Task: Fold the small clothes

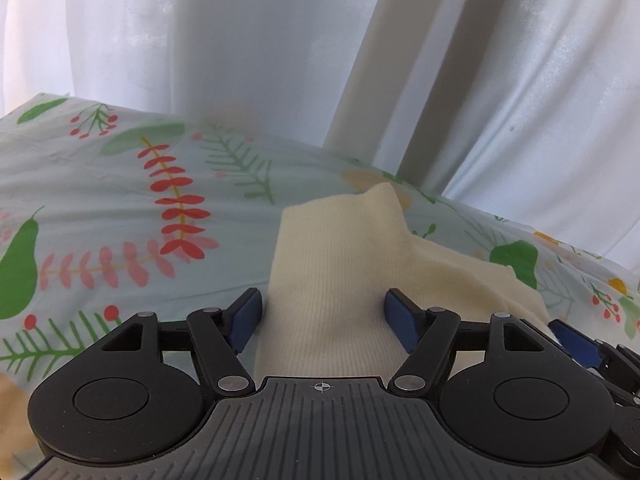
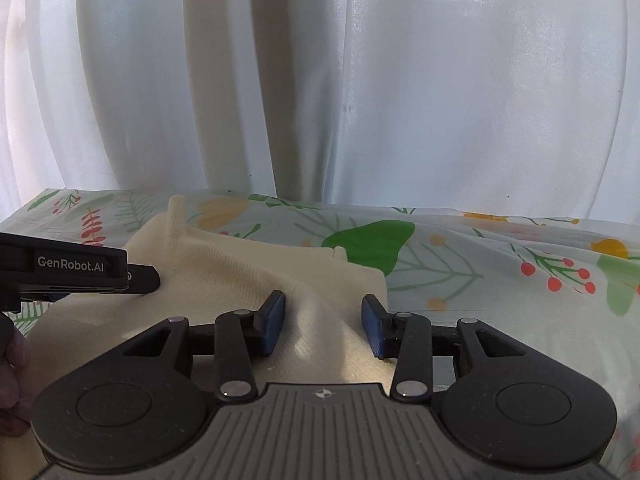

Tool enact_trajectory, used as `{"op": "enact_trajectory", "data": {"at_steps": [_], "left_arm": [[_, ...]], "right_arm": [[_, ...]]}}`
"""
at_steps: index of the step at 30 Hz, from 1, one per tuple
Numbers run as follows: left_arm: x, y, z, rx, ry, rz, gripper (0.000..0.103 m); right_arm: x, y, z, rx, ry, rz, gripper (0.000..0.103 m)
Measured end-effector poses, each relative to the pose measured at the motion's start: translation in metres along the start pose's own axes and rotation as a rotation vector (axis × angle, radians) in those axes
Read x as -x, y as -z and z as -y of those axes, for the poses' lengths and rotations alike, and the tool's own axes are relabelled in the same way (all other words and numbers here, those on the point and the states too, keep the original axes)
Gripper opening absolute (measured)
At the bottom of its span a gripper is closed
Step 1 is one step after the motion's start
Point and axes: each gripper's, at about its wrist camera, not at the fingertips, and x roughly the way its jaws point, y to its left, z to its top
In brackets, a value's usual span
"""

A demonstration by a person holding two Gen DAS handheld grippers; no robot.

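A small cream knitted garment (image 1: 340,264) lies bunched on the floral tablecloth (image 1: 120,200). My left gripper (image 1: 324,316) stands open above its near part, one blue pad on each side of the cloth and neither pressing it. In the right wrist view the same garment (image 2: 240,268) spreads leftward, with a raised fold running between the pads of my right gripper (image 2: 324,320), which is open too. The left gripper (image 2: 140,276) reaches in from the left over the cloth. The right gripper's blue fingertip (image 1: 576,340) shows at the right edge of the left wrist view.
White curtains (image 2: 320,80) hang right behind the table's far edge. The floral cloth (image 2: 500,264) runs on, wrinkled, to the right of the garment. A person's hand (image 2: 12,364) shows at the left edge of the right wrist view.
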Motion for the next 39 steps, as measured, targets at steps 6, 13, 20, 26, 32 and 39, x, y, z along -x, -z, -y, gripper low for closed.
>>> {"op": "enact_trajectory", "data": {"at_steps": [6, 13, 20, 26, 32, 39], "left_arm": [[0.008, -0.003, -0.01, 0.023, -0.014, -0.034, 0.078], [0.115, 0.05, -0.068, 0.111, 0.101, -0.067, 0.078], [0.131, 0.098, -0.074, 0.169, 0.227, -0.171, 0.07], [0.141, 0.097, -0.055, 0.148, 0.27, -0.178, 0.054], [0.15, 0.096, -0.055, 0.079, 0.18, -0.227, 0.054], [0.165, 0.064, -0.039, -0.022, 0.133, -0.106, 0.064]], "right_arm": [[0.008, -0.005, 0.007, -0.051, 0.017, -0.05, 0.065], [0.125, 0.039, 0.044, -0.292, -0.221, -0.119, 0.072], [0.142, 0.091, 0.05, -0.495, -0.383, -0.24, 0.061], [0.133, 0.09, 0.052, -0.62, -0.46, -0.265, 0.022], [0.146, 0.087, 0.057, -0.509, -0.264, -0.296, 0.03], [0.179, 0.035, 0.026, -0.294, -0.199, -0.096, 0.044]]}}
